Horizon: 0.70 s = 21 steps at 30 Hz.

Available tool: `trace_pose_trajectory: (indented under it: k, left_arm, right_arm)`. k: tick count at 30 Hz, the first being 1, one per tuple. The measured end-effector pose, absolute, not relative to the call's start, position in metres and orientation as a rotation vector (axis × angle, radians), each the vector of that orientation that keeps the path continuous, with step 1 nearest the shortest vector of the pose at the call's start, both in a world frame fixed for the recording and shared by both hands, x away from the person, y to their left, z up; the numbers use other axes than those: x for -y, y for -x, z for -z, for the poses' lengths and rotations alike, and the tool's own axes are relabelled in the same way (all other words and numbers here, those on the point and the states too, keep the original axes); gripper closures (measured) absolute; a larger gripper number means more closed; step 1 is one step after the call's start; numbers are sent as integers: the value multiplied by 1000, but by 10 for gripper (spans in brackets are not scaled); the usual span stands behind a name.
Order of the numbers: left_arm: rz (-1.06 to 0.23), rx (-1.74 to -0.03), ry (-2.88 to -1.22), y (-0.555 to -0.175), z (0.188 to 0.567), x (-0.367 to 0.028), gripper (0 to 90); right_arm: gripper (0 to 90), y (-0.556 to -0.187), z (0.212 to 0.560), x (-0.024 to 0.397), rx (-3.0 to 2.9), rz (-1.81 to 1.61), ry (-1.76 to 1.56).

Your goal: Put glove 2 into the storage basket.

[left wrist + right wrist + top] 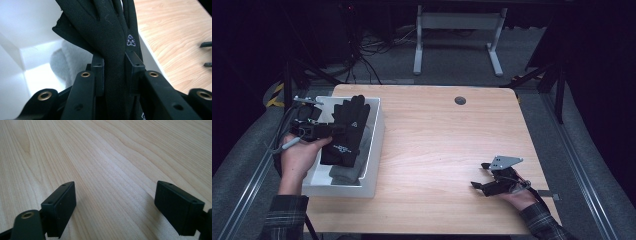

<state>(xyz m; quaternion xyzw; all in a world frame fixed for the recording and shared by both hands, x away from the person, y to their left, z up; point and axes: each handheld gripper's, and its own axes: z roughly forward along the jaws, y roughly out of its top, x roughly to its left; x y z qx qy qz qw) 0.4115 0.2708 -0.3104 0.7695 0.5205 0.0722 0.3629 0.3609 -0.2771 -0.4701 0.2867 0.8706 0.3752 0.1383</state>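
A black glove with small white print hangs over the white bin at the table's left. My left gripper is shut on it; in the left gripper view the two pads pinch the glove at its middle, fingers pointing up. Under the glove, grey cloth lies in the bin, also seen as a grey cloth behind the jaws. My right gripper rests low on the table near the front right, open, with bare wood between its pads.
The wooden table has a round cable hole at the back. The other gripper's jaw tips show at the right edge of the left gripper view. A white desk frame stands beyond the table.
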Motion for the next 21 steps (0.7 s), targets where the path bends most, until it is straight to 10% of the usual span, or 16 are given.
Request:
trace_pose_trajectory:
  k: [21]
  left_arm:
    - [-120, -1458, -2017, -440, 386, -277, 603]
  right_arm:
    - [180, -361, 470, 277, -2518, -1085, -829]
